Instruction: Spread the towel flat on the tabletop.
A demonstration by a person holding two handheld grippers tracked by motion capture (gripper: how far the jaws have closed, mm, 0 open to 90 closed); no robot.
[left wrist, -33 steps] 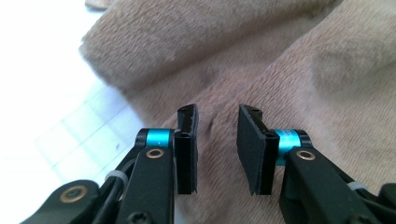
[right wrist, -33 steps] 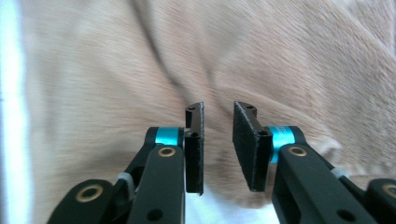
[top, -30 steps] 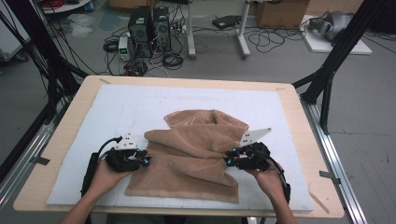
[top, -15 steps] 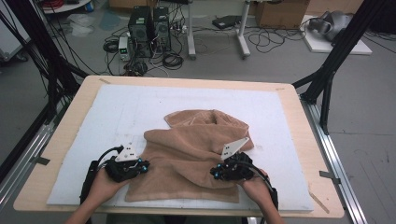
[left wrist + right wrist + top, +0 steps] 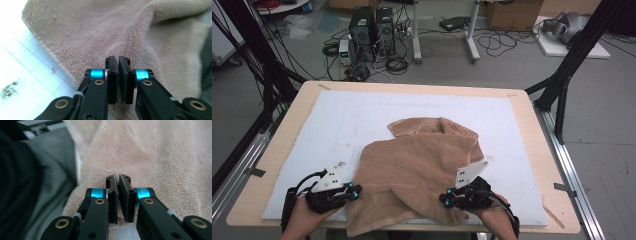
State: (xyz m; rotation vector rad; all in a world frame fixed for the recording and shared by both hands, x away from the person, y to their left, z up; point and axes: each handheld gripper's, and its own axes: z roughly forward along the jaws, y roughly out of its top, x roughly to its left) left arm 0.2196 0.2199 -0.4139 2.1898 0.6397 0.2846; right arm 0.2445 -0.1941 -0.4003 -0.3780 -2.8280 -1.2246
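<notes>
While the brown towel [image 5: 422, 165] lies rumpled on the counter's white mat [image 5: 327, 125], near edge overhanging, left claw [image 5: 354, 190] and right claw [image 5: 444, 201] each pinch its near edge.

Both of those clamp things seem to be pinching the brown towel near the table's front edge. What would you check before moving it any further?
1. Left hand-held gripper shut on the towel: ok, jaws closed with cloth around them.
2. Right hand-held gripper shut on the towel: ok, jaws nearly closed on cloth.
3. How much cloth each grip holds: cannot tell, the pinch is hidden.
4. Towel lying flat: not ok, it is bunched and folded at the far end.
5. Towel fully on the white mat: not ok, its near corner hangs over the table front edge.
</notes>
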